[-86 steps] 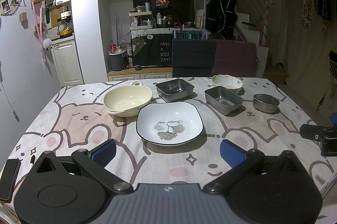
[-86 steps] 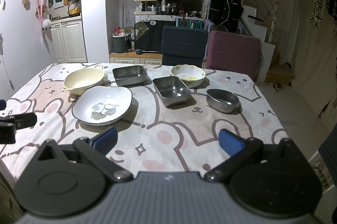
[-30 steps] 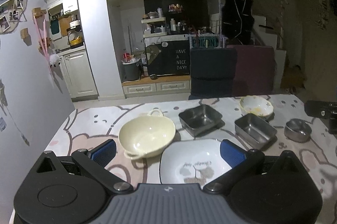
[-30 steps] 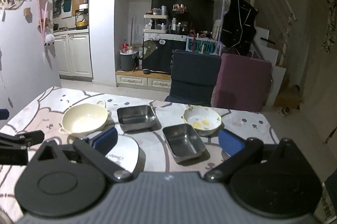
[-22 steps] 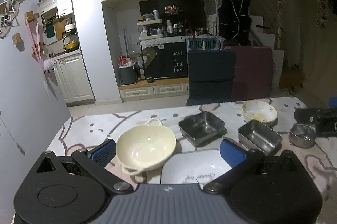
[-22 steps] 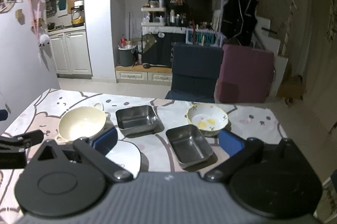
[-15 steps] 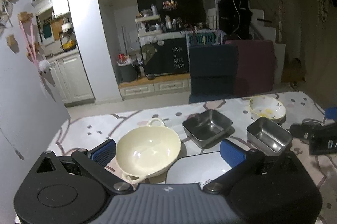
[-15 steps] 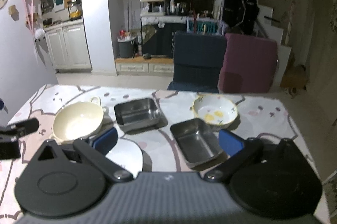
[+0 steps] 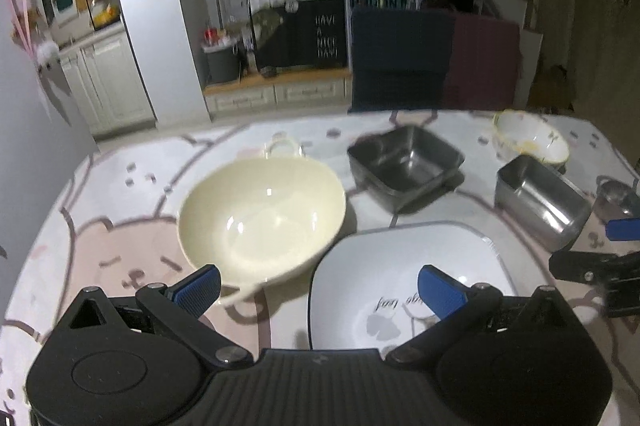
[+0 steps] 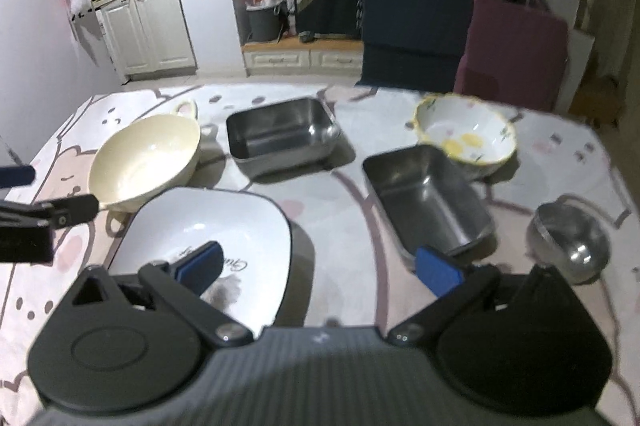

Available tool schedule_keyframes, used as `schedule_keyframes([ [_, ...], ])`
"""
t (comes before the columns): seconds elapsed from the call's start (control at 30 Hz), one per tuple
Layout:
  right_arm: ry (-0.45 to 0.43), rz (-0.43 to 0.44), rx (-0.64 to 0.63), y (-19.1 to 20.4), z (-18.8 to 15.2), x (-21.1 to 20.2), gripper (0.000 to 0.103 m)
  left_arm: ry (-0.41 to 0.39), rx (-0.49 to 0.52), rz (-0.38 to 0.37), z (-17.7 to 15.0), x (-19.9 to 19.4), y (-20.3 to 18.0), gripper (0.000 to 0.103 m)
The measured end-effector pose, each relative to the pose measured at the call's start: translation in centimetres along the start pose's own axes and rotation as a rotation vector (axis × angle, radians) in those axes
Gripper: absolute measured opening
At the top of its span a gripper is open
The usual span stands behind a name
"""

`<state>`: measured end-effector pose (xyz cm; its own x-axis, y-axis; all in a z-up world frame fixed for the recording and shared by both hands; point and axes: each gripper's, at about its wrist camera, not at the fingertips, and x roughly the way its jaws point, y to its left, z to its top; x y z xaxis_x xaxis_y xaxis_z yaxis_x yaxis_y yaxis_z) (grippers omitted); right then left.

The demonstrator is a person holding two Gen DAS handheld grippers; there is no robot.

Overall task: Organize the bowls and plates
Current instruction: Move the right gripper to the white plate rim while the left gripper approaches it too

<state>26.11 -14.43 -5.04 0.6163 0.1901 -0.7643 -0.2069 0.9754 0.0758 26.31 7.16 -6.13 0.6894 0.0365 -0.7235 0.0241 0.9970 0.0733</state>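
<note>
Both tools were spread wide and held nothing. The left tool [image 9: 319,286] hung low over the gap between the cream bowl [image 9: 262,216] and the white plate [image 9: 408,278]; the right tool [image 10: 318,268] hung over the near edge of that plate [image 10: 208,238] and the bare cloth beside the oblong steel tray [image 10: 430,200]. All the dishes sat apart on the worktop [image 10: 352,194], none stacked: a squarer steel tray [image 10: 282,132] and a flowered bowl [image 10: 466,132] toward the far edge, a small steel bowl [image 10: 570,238] to the right.

The chief risk looked to be the two tools converging on the same plate and knocking together, since each showed at the edge of the other's view. A shallow, glossy plate offered little rim to pinch, so a grip might slide off or shove it into the cream bowl, which seemed to be nearly touching it, though blur made that hard to judge. The patterned cloth could also bunch under a pushed dish and tip the light steel pieces.
</note>
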Motion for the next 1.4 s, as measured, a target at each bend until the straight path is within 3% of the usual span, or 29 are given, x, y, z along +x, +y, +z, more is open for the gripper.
schedule_keyframes([
  [0.1, 0.016, 0.094, 0.031, -0.4, -0.2, 1.2, 0.103, 0.045, -0.033, -0.006, -0.5, 2.0, 0.8, 0.103],
  [0.3, 0.048, 0.129, 0.026, 0.1, -0.6, 3.2, 0.103, 0.131, -0.093, -0.068, -1.5, 5.1, 2.3, 0.103],
  [0.53, 0.135, 0.194, 0.113, -0.3, -1.0, 6.4, 0.103, 0.176, -0.085, -0.095, -2.0, 6.9, 2.7, 0.103],
  [0.87, 0.241, 0.249, 0.247, -0.8, -1.2, 9.5, 0.102, 0.212, -0.184, -0.172, -2.2, 8.1, 3.4, 0.103],
  [1.03, 0.253, 0.306, 0.294, -1.0, -1.2, 9.9, 0.085, 0.222, -0.189, -0.222, -2.5, 8.6, 2.9, 0.103],
  [1.27, 0.314, 0.369, 0.388, -2.0, -1.6, 10.8, 0.061, 0.258, -0.279, -0.219, -2.7, 9.2, 3.2, 0.103],
  [1.4, 0.322, 0.351, 0.387, -2.0, -1.7, 10.9, 0.05, 0.274, -0.338, -0.271, -2.6, 9.3, 3.6, 0.101],
])
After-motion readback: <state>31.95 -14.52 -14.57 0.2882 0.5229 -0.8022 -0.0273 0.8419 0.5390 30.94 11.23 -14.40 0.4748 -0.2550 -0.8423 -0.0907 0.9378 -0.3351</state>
